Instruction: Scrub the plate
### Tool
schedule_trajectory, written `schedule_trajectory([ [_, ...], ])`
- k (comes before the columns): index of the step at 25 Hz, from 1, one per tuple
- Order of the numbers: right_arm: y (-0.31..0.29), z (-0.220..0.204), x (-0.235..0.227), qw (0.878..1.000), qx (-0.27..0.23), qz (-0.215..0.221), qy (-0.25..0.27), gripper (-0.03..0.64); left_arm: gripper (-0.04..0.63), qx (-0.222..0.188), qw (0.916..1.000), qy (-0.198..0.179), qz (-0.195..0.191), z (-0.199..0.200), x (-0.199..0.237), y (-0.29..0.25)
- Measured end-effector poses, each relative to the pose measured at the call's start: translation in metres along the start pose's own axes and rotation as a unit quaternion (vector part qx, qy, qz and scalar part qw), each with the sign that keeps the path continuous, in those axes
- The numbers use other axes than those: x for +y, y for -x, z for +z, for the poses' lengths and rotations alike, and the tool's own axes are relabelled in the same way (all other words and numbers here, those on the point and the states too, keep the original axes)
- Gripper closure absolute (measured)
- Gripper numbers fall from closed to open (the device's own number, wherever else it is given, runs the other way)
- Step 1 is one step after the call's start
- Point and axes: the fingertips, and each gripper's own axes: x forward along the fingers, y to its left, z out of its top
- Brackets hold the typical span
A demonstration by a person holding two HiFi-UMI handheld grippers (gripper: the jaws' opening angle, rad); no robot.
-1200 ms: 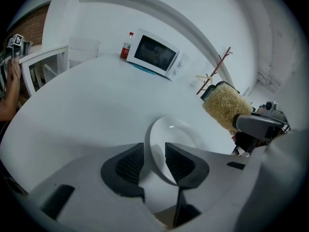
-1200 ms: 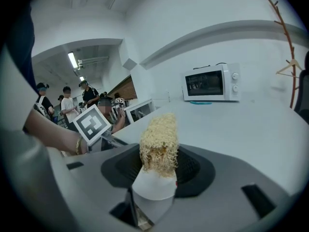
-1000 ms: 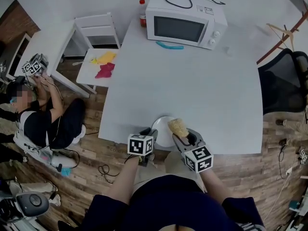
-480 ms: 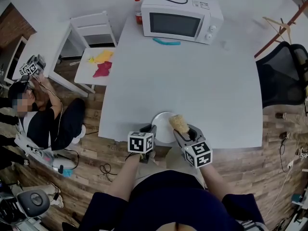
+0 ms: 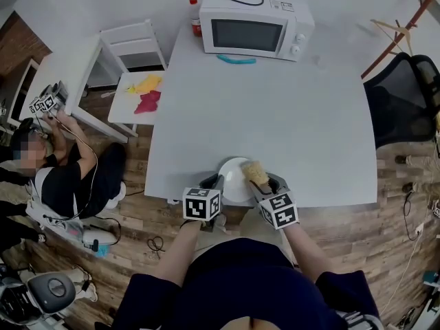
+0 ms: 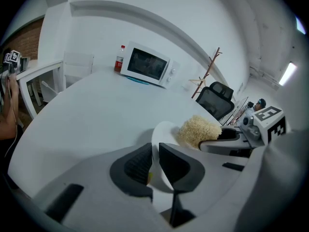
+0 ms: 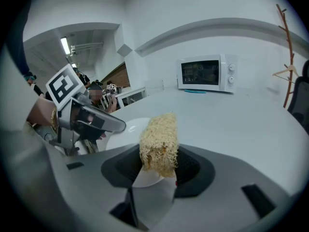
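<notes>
A white plate (image 5: 232, 176) lies at the near edge of the white table (image 5: 275, 108). My left gripper (image 5: 215, 182) is at the plate's left rim. In the left gripper view the rim (image 6: 163, 132) runs between the jaws of the left gripper (image 6: 153, 161), which are closing tight onto it. My right gripper (image 5: 265, 183) is shut on a tan loofah scrubber (image 5: 254, 172). The scrubber (image 7: 159, 141) sticks up from the right gripper (image 7: 159, 167), just over the plate's (image 7: 126, 132) right side. I cannot tell whether it touches the plate.
A white microwave (image 5: 254, 20) stands at the table's far edge, with a red-capped bottle (image 5: 194, 9) to its left and a blue object (image 5: 237, 60) in front. A white chair (image 5: 137, 81) carries coloured cloths. A person (image 5: 62, 174) sits on the floor at left. A dark office chair (image 5: 402, 98) is at right.
The left gripper's jaws have drawn together around the plate's rim. The right gripper has carried the scrubber a little left, closer over the plate.
</notes>
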Motion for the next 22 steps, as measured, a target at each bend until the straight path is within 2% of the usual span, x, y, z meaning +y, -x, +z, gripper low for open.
schedule_trajectory([
  [4,-0.005,-0.007,0.003,1.0,0.01,-0.001,-0.003,0.437,0.537,-0.005,0.9999,-0.009,-0.004,0.002,0.001,0.006],
  [11,-0.017,0.006,0.01,1.0,0.008,-0.002,-0.004,0.437,0.537,-0.014,0.9993,-0.035,-0.007,0.008,0.007,0.011],
  [17,-0.026,0.023,0.03,1.0,0.0,0.015,0.015,0.437,0.537,-0.015,0.9989,-0.044,-0.008,0.01,0.008,0.012],
  [22,-0.028,0.029,0.047,0.999,-0.004,0.032,0.011,0.437,0.538,-0.017,0.9989,-0.045,-0.005,0.013,0.01,0.012],
])
